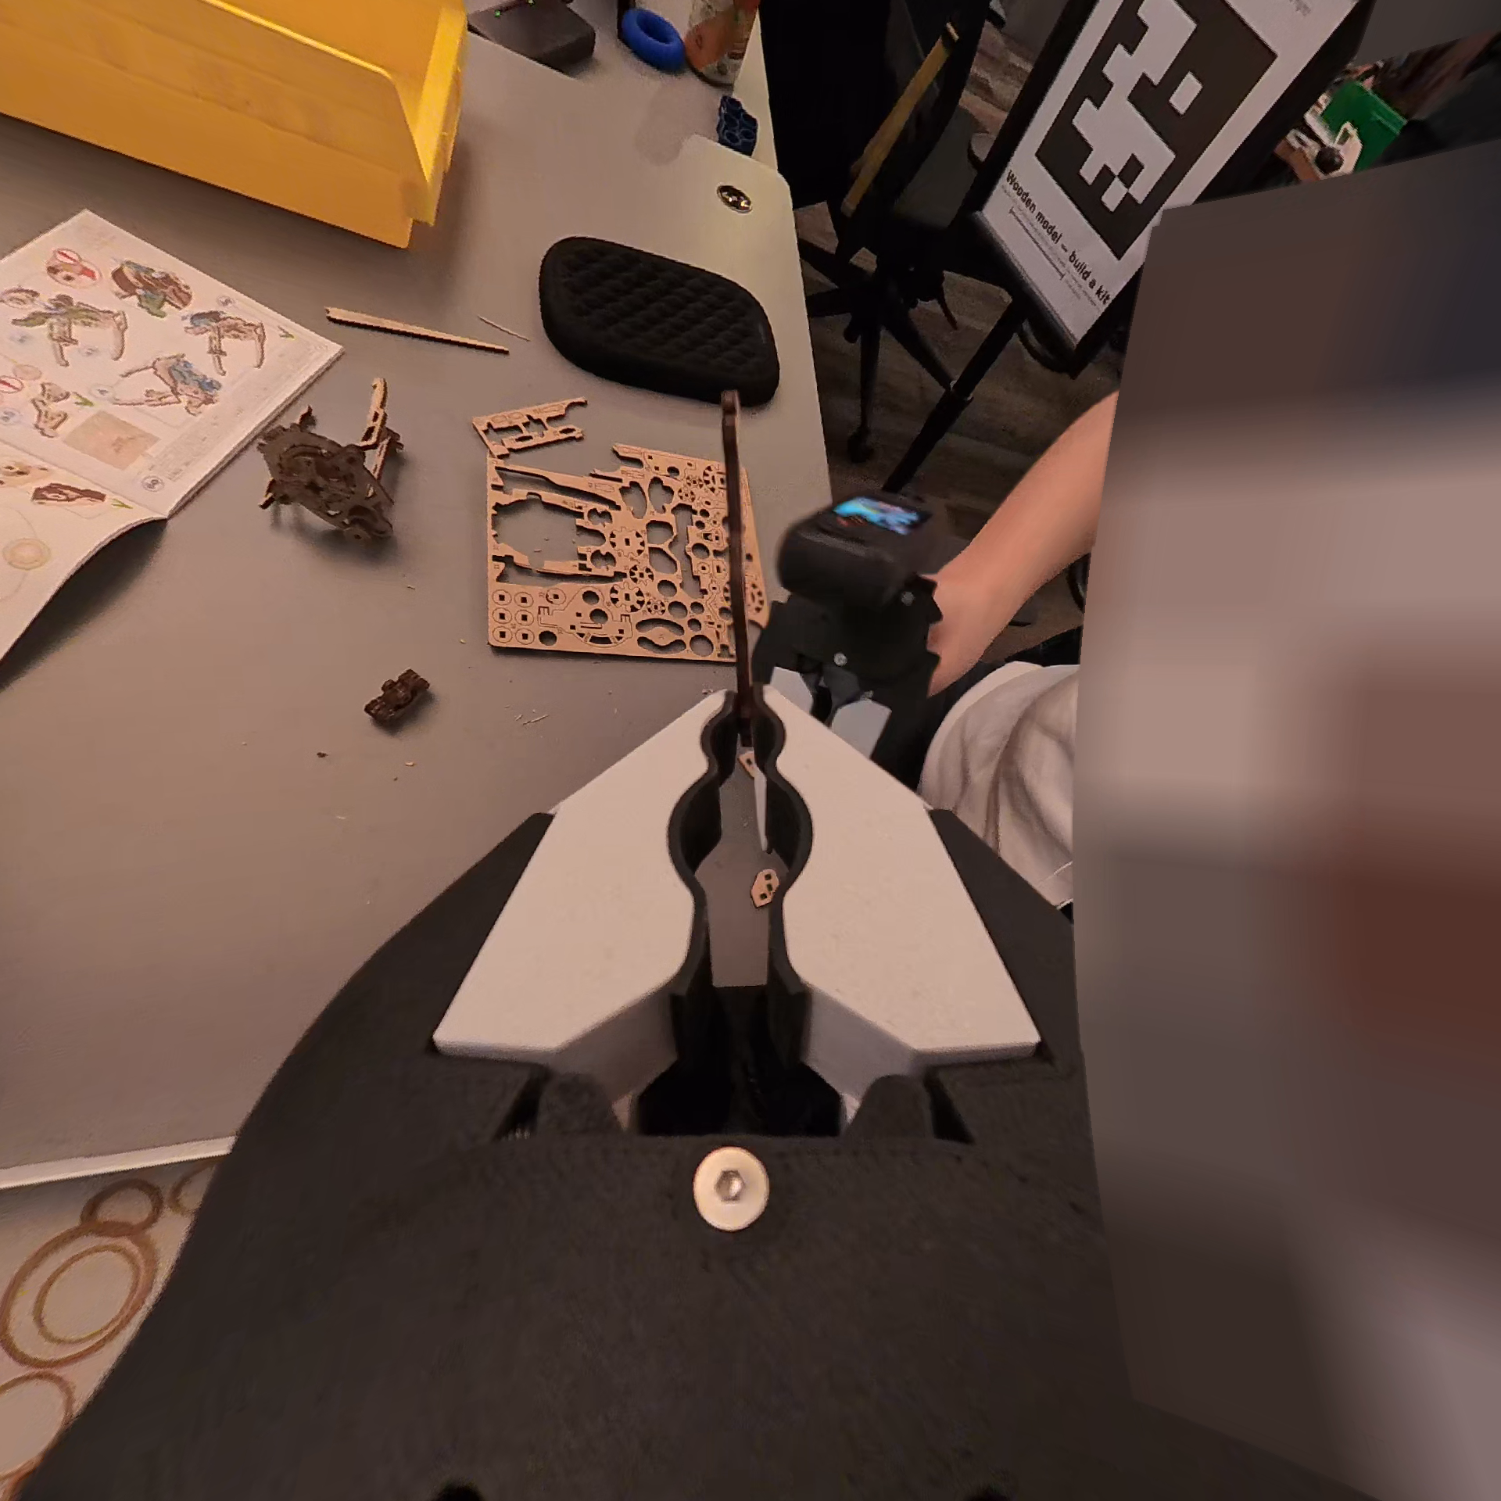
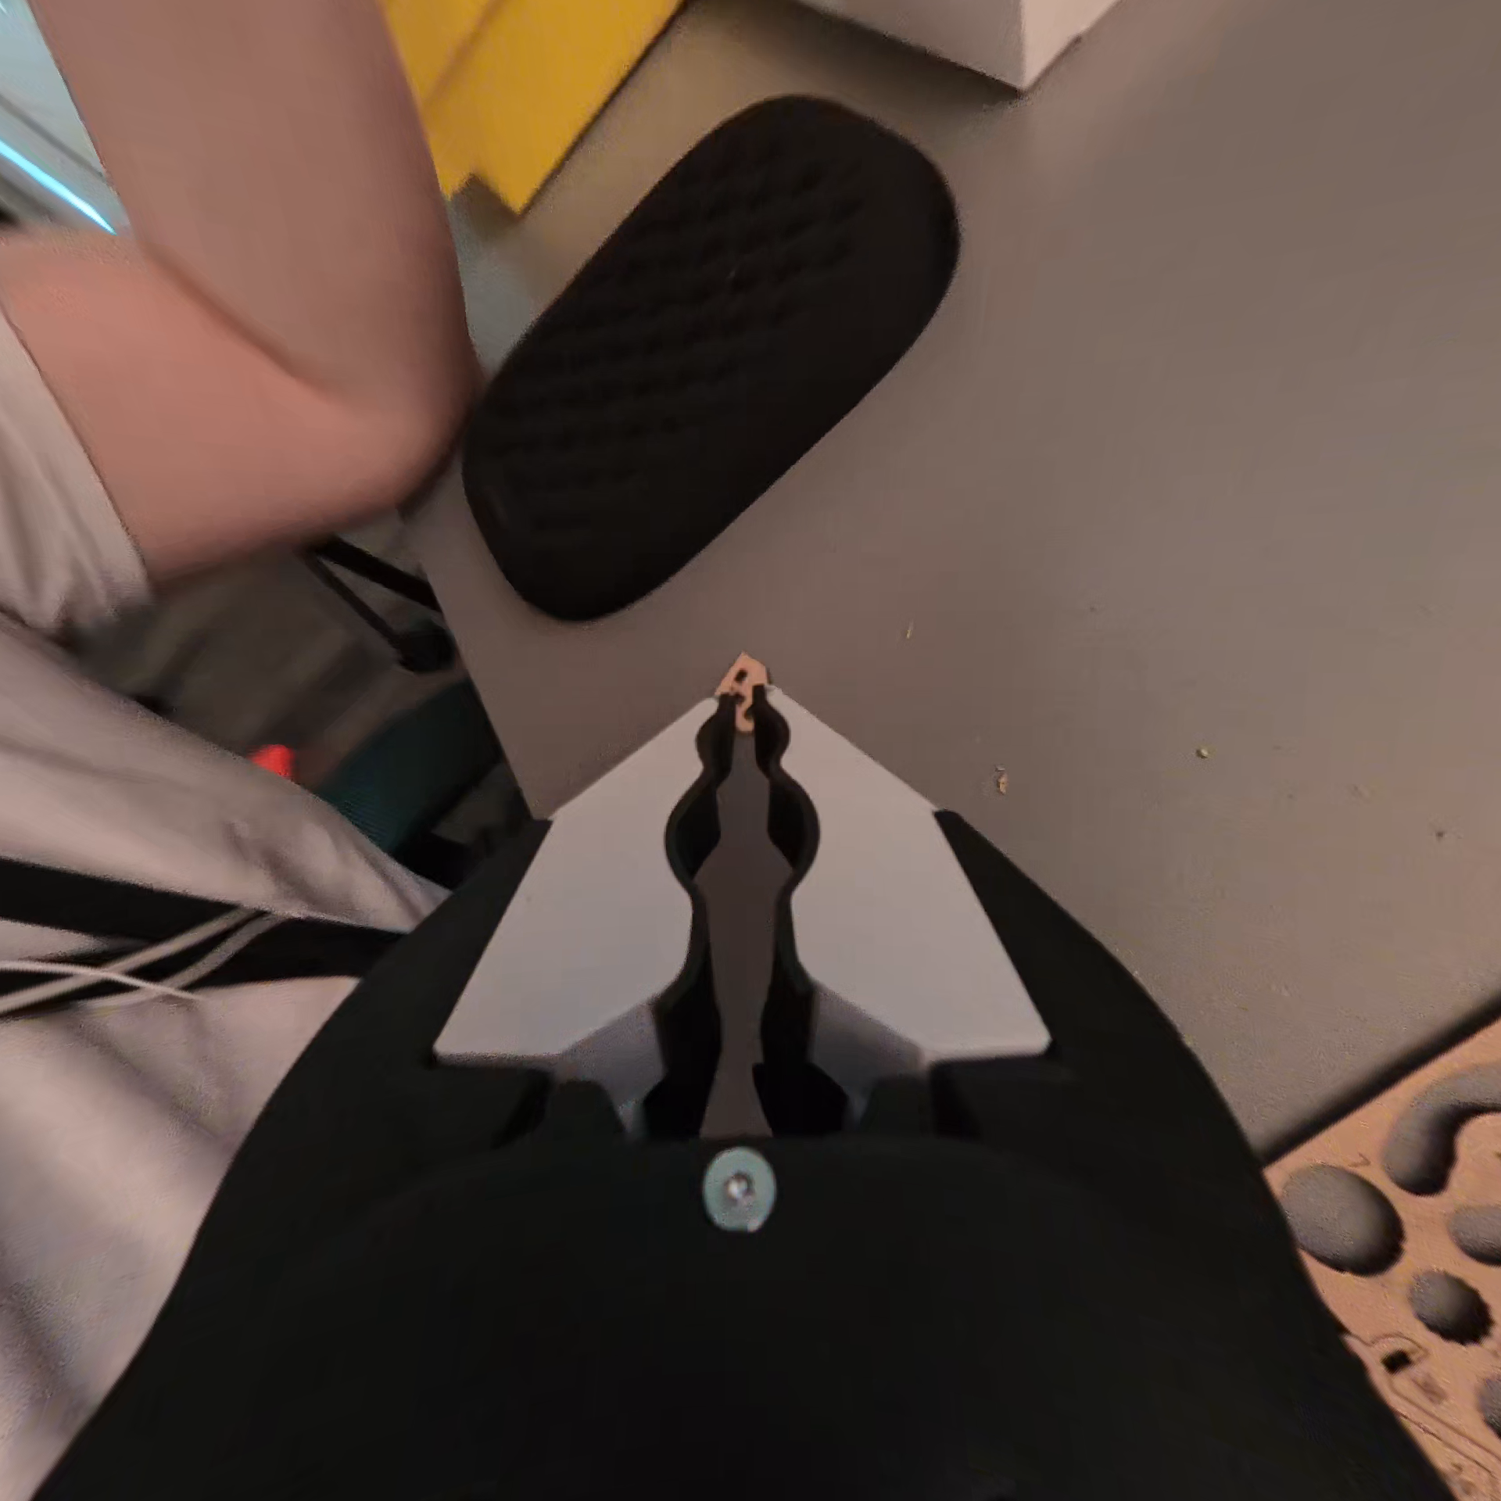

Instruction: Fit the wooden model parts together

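My left gripper (image 1: 743, 715) is shut on a long thin dark wooden part (image 1: 733, 528) that stands upright above the table. A punched-out light wooden sheet (image 1: 617, 552) lies flat behind it. A dark half-built wooden model (image 1: 329, 479) stands to the left, with a small dark piece (image 1: 396, 697) near it. My right gripper (image 2: 743, 690) is shut on a small light wooden piece (image 2: 741, 676) at its tips, above the grey table. The right gripper also shows in the left wrist view (image 1: 845, 650), just right of the dark part.
An open instruction booklet (image 1: 122, 390) lies at the left. A yellow bin (image 1: 244, 105) stands at the back. A black padded rest (image 1: 658, 321) (image 2: 707, 357) lies near the table's right edge. A thin wooden strip (image 1: 414, 329) lies beside it. A person's arm (image 2: 260, 325) is close by. My right fingertips sit around 20 cm from my left ones. Left tips and right tips are each some 30 cm from the dark half-built wooden model (image 1: 329, 479).
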The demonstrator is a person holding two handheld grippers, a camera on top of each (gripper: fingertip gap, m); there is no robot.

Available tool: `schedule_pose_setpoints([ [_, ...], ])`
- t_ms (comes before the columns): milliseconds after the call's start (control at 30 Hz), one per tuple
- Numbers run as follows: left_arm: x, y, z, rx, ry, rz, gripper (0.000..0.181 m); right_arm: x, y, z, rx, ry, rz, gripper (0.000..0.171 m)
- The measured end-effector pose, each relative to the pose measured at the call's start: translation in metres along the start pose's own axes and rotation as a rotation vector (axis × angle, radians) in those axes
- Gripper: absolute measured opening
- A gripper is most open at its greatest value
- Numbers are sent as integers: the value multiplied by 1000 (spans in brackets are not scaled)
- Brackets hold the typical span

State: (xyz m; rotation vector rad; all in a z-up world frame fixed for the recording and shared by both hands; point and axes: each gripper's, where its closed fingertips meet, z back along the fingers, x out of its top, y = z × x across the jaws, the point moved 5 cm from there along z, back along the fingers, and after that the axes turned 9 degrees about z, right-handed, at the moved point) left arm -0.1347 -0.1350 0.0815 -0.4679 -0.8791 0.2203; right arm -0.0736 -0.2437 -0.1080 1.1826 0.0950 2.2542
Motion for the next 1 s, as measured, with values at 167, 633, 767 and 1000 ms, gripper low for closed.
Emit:
schedule_pose_setpoints([
  [167,-1,-2,1,5,2,1,1,-12,10,-10,-111,82,321,19],
  [633,-3,-3,-5,14,35,-7,0,4,-38,-13,-319,66,254,16],
  [767,-3,4,-5,44,34,14,1,21,-54,3,-368,-81,165,16],
  [1000,-5,4,-8,31,53,18,1,41,-45,32,246,-382,-444,15],
])
